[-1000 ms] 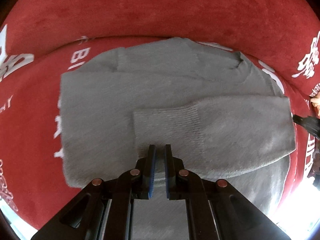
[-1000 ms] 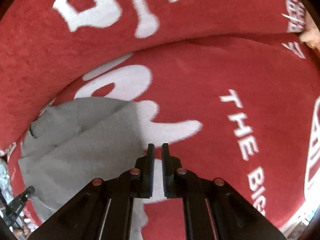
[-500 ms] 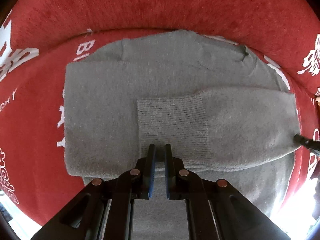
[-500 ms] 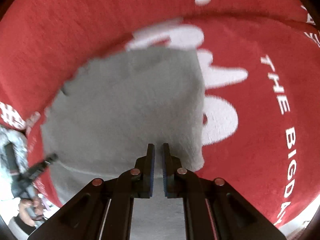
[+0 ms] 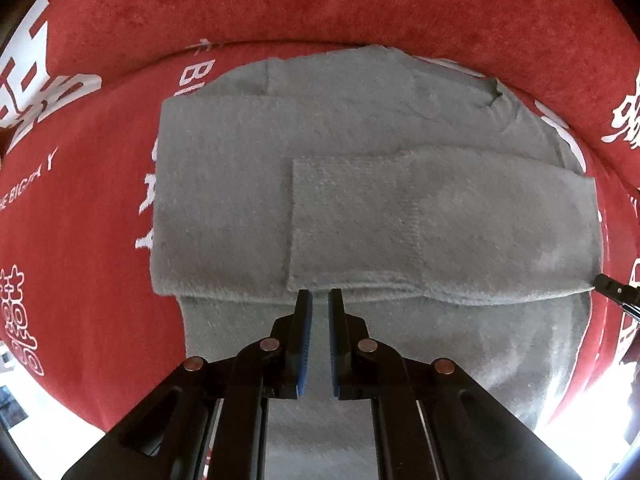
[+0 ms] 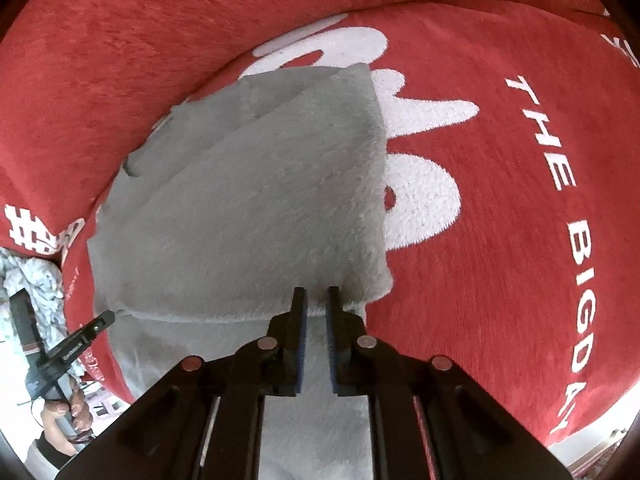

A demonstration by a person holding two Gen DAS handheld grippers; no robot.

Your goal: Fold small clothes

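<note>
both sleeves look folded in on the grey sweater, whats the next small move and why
Probably close both claws on the near fold edge: the left claw and right claw each sit at that edge of the grey sweater, slightly parted, holding nothing.

A plush red cloth with white printed lettering (image 6: 500, 240) covers the surface; bright daylight glares at its lower edges.

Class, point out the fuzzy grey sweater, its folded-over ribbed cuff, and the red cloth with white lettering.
Fuzzy grey sweater (image 5: 224, 200), left wrist view: body panel.
Ribbed cuff (image 5: 352, 220), left wrist view: cuff middle.
Red cloth with white lettering (image 6: 500, 208), right wrist view: bare red area.
</note>
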